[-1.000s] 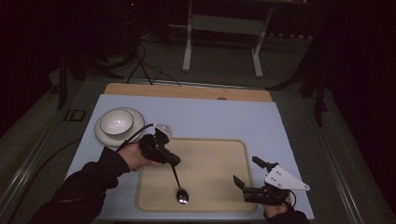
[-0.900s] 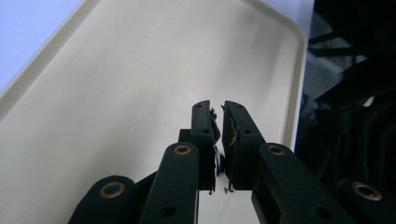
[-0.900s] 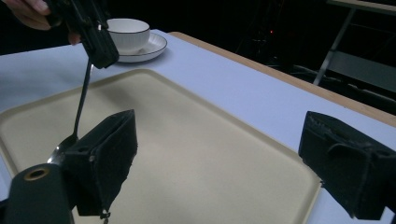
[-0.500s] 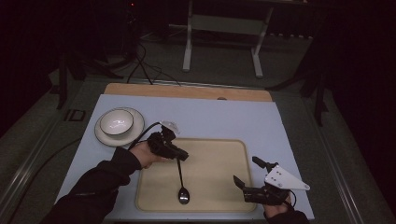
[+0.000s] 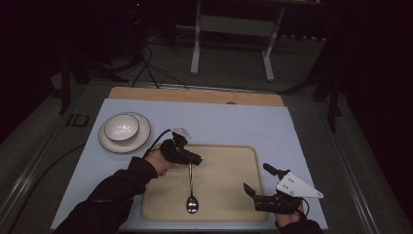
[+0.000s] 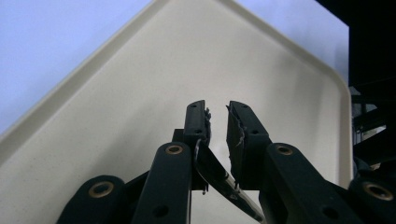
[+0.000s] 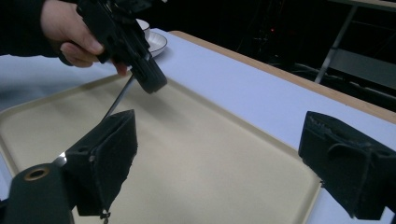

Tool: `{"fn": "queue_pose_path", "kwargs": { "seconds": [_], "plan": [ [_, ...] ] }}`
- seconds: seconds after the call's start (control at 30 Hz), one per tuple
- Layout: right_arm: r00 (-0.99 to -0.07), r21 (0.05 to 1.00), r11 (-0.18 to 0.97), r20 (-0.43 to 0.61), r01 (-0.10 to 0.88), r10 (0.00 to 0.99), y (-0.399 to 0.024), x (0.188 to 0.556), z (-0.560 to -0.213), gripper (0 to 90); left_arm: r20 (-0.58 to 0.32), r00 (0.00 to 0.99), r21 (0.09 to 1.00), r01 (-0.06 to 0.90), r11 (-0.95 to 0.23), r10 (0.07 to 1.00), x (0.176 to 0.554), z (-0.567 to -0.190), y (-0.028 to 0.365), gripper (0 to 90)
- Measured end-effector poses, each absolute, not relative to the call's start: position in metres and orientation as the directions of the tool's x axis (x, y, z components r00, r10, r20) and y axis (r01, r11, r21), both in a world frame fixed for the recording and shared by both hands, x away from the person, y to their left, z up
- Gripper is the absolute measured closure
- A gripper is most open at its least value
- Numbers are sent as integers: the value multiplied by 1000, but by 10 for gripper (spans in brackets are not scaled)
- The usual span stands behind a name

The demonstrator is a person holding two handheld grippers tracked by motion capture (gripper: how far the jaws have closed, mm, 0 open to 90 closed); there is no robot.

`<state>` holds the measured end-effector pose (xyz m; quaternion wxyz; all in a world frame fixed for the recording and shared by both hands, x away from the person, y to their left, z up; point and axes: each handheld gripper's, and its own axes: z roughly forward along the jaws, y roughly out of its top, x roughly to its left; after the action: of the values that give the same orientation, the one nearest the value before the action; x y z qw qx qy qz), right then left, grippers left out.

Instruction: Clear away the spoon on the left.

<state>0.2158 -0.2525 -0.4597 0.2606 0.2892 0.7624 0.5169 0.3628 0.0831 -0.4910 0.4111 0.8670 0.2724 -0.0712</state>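
1. Spoon (image 5: 191,190) in high view: on the beige tray (image 5: 229,195), bowl end toward the near edge, handle running up to the left tongs (image 5: 195,160). Left tongs sit at the handle tip, over the tray's far-left part. Right tongs (image 5: 257,181) at the tray's near-right corner, jaws spread wide, nothing between. Bowl (image 5: 122,126) on a plate (image 5: 108,143) at far left of the blue surface (image 5: 243,122), well apart from the tray.
2. Left gripper view: left tongs (image 6: 216,112) narrow, jaws have just been opening, small gap at the tips. Spoon handle (image 6: 219,179) runs between the jaws low down, against the left jaw; can't tell if the right pad touches it. Tray (image 6: 93,116) below.
3. Right gripper view: right tongs (image 7: 219,154) wide open, empty, over the tray (image 7: 196,154). Farther off, a hand (image 7: 70,28) holds the left tongs (image 7: 152,81), spoon handle (image 7: 119,100) slanting down from them, lower end hidden behind the near jaw. Plate (image 7: 156,42) behind.
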Motion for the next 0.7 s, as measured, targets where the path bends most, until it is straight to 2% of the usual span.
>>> {"fn": "queue_pose_path", "kwargs": {
  "seconds": [0.7],
  "plan": [
    [-701, 940, 295, -93, 173, 707, -253, 216, -460, 119, -329, 770, 636, 608, -475, 546, 376, -534, 74, 711]
  ]
}}
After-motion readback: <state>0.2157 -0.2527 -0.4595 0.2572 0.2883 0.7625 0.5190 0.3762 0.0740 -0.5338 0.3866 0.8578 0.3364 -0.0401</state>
